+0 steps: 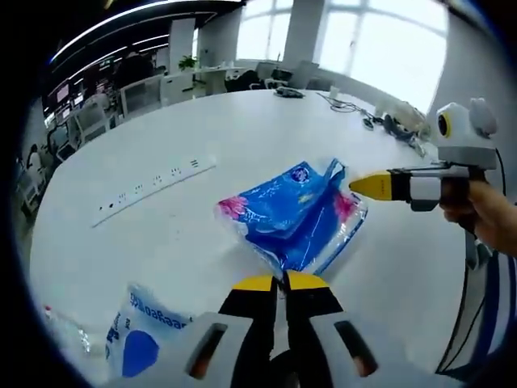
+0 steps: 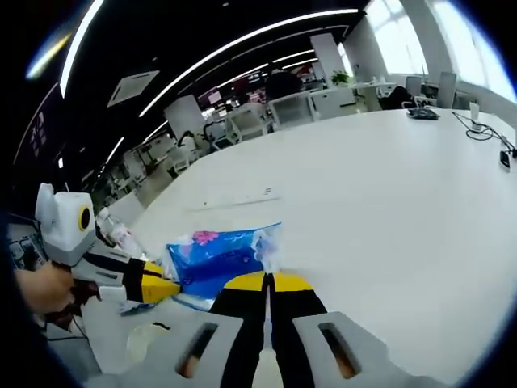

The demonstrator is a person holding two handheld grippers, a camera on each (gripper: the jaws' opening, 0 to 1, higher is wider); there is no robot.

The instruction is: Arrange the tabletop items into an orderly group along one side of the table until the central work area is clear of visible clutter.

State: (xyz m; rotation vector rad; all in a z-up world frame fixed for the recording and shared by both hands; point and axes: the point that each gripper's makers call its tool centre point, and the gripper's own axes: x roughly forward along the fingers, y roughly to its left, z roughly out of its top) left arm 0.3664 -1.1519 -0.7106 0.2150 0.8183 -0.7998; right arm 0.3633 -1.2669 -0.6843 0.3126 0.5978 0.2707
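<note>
Both tongs at the blue pack, grab not yet made.

Crinkly blue plastic pack with pink print point(image 1: 295, 214) lies mid white round surface point(image 1: 186, 129), my landmark. My left tongs point(image 1: 280, 281) sit pinched narrow at its near edge; whether they have film, can't tell. My right tongs point(image 2: 266, 281) are narrow too, tips at the pack's corner point(image 2: 214, 259). White power strip point(image 1: 153, 182) lies beyond the pack, white-and-blue bag point(image 1: 145, 339) nearer me. Next, I judge: secure grip, drag pack sideways to the surface edge.
</note>
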